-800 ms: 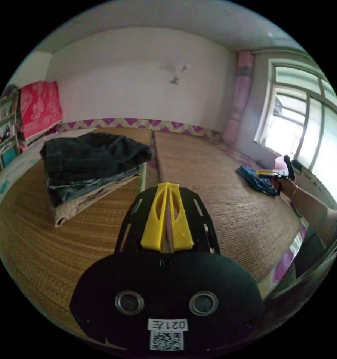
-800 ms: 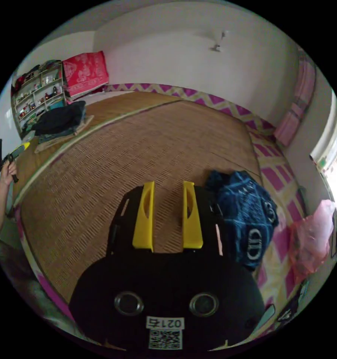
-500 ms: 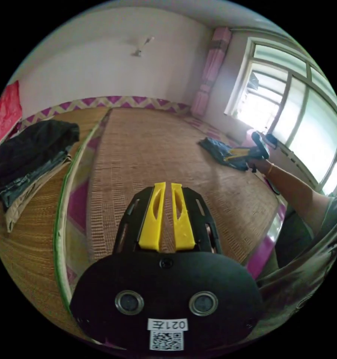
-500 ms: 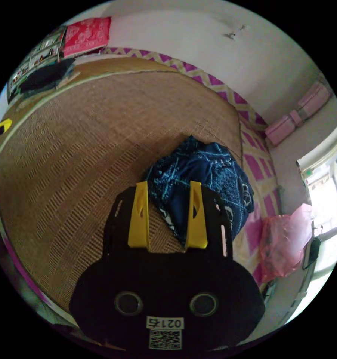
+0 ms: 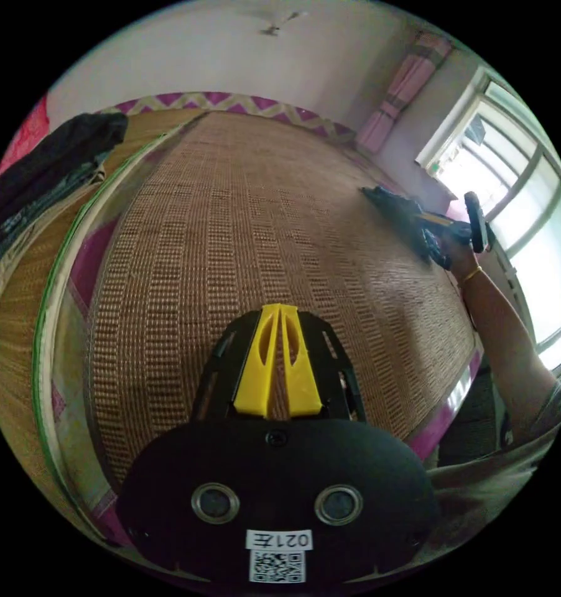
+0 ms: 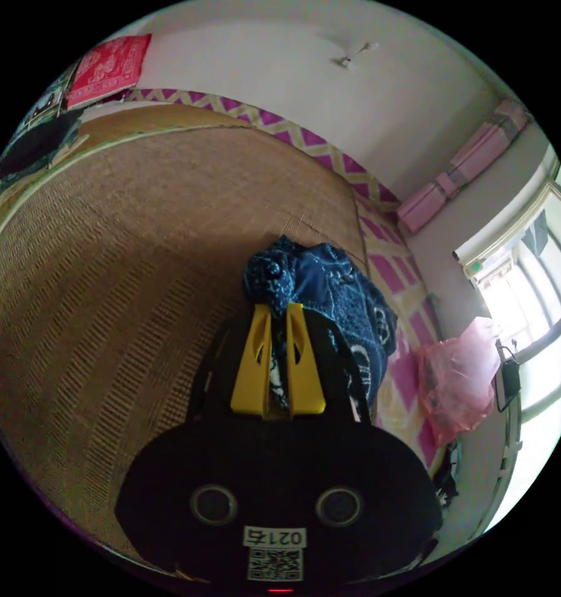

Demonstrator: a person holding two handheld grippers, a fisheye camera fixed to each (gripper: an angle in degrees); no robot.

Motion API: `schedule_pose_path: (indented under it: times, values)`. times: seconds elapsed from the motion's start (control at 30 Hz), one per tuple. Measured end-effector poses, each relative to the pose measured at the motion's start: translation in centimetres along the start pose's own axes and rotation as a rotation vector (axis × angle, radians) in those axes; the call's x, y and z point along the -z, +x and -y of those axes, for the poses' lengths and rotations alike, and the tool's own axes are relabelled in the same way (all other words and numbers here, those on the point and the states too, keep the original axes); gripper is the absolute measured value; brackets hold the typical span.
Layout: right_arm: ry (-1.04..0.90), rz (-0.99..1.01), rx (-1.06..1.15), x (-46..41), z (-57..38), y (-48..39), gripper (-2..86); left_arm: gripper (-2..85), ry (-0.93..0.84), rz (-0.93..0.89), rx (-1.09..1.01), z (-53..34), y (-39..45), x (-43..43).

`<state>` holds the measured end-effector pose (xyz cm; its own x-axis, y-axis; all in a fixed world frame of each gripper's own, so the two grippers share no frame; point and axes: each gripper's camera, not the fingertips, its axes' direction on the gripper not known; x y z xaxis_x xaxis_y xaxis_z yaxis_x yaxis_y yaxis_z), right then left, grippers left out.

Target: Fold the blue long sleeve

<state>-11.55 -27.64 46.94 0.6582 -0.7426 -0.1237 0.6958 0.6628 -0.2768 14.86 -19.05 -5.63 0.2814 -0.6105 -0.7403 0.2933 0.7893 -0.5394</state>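
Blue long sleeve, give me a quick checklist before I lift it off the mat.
1. Right tool closed on the blue long sleeve: ok, cloth sits between its jaws.
2. Left tool free: ok, shut on nothing, above the woven mat.
3. Garment spread flat: not ok, bunched.
4. Pink plastic bag apart from garment: ok.
5. Pile of dark clothes out of the way: ok, at the mat's far side.

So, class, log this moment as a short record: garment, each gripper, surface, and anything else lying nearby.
garment: blue long sleeve, crumpled in a heap near the mat's edge
right gripper: jaws closed on a bunch of the garment
left gripper: jaws shut, holding nothing, over bare mat
surface: woven straw mat
nearby: stack of dark folded clothes; pink plastic bag beside the garment
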Motion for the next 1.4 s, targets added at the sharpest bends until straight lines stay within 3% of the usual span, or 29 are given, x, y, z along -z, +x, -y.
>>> schedule_pose_path:
  times: [0.13,0.3,0.4,0.57,0.73,0.9,0.97,1.3,1.4]
  values:
    - [-0.025,0.013,0.112,3.6,3.9,-5.5,3.7,-1.0,-0.001,-0.072,0.051,-1.0,-2.1,-0.6]
    - [-0.022,0.053,0.364,9.0,6.6,-21.3,3.8,-1.0,0.001,-0.145,0.103,-3.7,-4.6,-0.4]
    - [0.03,0.103,0.54,12.7,5.0,-30.4,3.9,-1.0,0.065,-0.13,0.066,-6.6,-4.8,2.0]
    - [0.156,0.199,0.718,18.4,-0.6,-37.5,4.0,-1.0,0.211,-0.072,0.092,-13.3,-7.1,8.0]
    - [0.226,0.215,0.694,19.2,-5.5,-36.2,4.8,-1.0,0.214,-0.222,0.184,-16.2,-11.2,10.2]
    - [0.211,0.565,0.396,18.9,-6.5,-27.7,12.7,-1.0,0.249,-0.265,0.179,-15.7,-12.2,11.3]
    - [0.24,0.608,0.345,18.6,-6.9,-25.5,13.2,-1.0,0.254,-0.261,0.164,-15.4,-12.1,11.5]
    - [0.193,0.637,0.46,13.8,-8.0,-24.2,8.6,-1.0,0.197,-0.184,0.132,-12.9,-12.7,9.7]
    - [0.159,0.661,0.402,11.5,-8.3,-22.0,4.1,-1.0,0.133,-0.181,0.139,-11.8,-13.2,8.1]
